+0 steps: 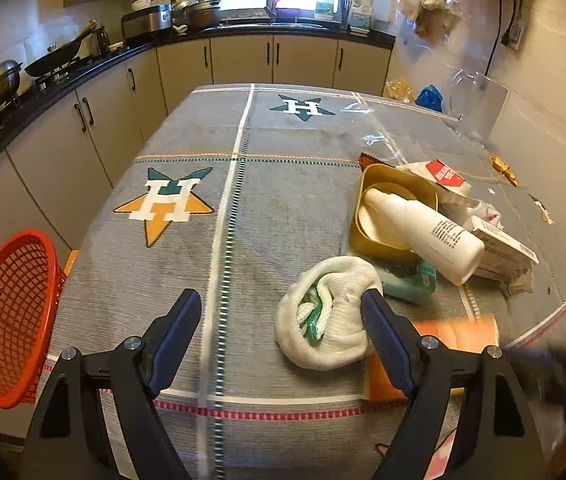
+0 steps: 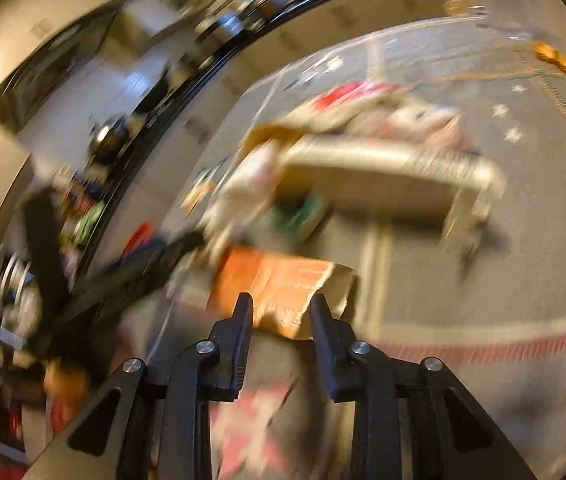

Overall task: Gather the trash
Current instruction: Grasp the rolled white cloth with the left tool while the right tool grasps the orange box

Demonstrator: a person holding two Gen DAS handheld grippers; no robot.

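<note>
Two grippers work the table's near edge: the left gripper (image 1: 283, 308) gapes wide beside the white cloth (image 1: 323, 316), while the right gripper (image 2: 279, 312), narrowed, should straddle the orange carton (image 2: 279, 284) squarely before pinching.

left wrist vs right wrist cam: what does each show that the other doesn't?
Left wrist only: the red mesh basket at the table edge, the balled white cloth beside the open left gripper, and the white bottle lying in the gold tray, all sharp.

Right wrist only: the right gripper, its jaws partly closed around the torn near edge of the orange carton; too blurred to confirm a grip.

Both: the orange carton, the white box, the grey striped tablecloth.
</note>
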